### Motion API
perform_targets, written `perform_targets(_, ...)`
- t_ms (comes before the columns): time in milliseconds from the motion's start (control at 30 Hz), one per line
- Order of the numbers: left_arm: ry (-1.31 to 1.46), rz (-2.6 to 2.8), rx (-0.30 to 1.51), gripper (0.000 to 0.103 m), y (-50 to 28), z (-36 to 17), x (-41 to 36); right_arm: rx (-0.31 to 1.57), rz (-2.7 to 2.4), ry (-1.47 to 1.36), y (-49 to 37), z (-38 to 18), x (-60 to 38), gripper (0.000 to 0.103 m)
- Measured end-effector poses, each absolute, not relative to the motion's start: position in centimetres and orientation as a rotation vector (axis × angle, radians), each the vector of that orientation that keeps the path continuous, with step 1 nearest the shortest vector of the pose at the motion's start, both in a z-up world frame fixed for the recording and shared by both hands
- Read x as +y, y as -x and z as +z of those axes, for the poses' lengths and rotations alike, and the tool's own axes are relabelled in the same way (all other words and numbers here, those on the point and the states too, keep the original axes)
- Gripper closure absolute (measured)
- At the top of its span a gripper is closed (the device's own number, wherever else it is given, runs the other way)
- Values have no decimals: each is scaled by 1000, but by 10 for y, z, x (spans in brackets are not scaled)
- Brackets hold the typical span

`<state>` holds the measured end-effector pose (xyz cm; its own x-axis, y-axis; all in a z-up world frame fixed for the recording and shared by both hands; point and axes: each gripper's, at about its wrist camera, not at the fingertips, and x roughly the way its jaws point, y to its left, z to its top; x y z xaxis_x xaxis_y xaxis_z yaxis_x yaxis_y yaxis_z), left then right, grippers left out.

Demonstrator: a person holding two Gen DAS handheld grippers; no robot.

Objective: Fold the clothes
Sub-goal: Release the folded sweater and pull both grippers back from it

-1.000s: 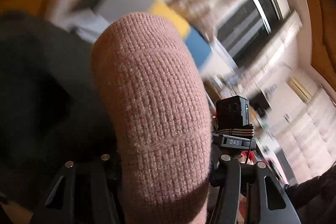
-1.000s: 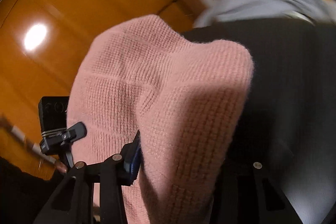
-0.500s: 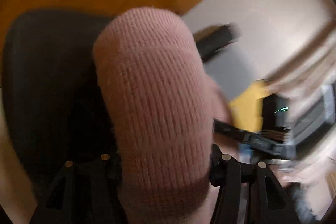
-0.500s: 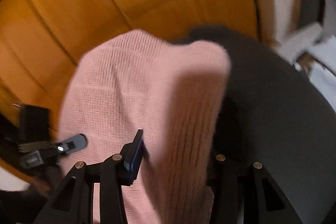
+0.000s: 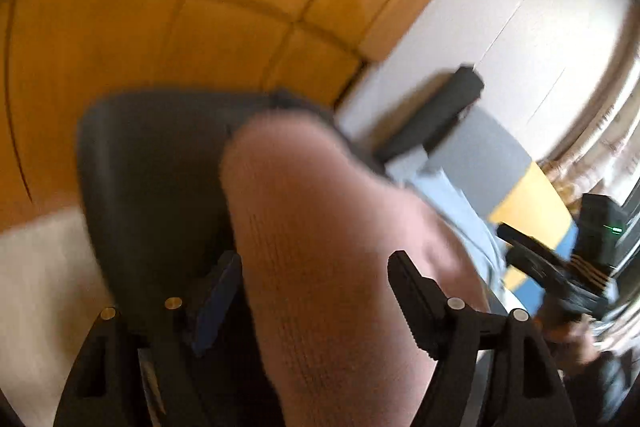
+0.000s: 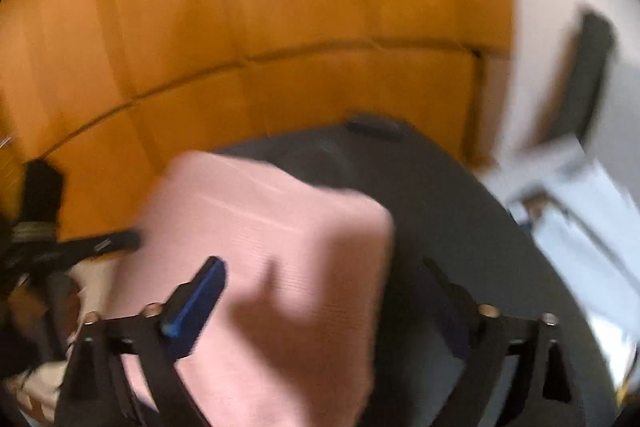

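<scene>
Sweater (image 5: 320,267) lies between both grippers' parted jaws, left (image 5: 316,279) and right (image 6: 324,291), which have just been opening, gripping nothing.

Both views are motion-blurred. The pink knit garment (image 5: 320,267) runs off the bottom edge and hides the middle of the dark cushion (image 5: 152,163) behind it. Beyond, the pale cloth (image 6: 580,195) and black bar (image 6: 592,67) are too smeared to identify.

Warm light — heavy motion blur.
</scene>
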<state>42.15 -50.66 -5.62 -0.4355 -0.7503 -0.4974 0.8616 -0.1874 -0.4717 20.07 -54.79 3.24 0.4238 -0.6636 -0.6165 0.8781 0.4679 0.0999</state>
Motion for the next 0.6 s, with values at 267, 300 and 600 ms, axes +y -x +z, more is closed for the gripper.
perform_targets(267,-343,-1976,796,33,-369,-61,-564,777,-798,-542,-246,-21,-575,1)
perform_targets(300,-402,-1945,781,37,-368,-73,-578,791,-834,-564,-243,-35,-581,0)
perform_targets(600,-521,-1858,577,46,-366,-92,-562,702,-987,-602,-234,-58,-570,0)
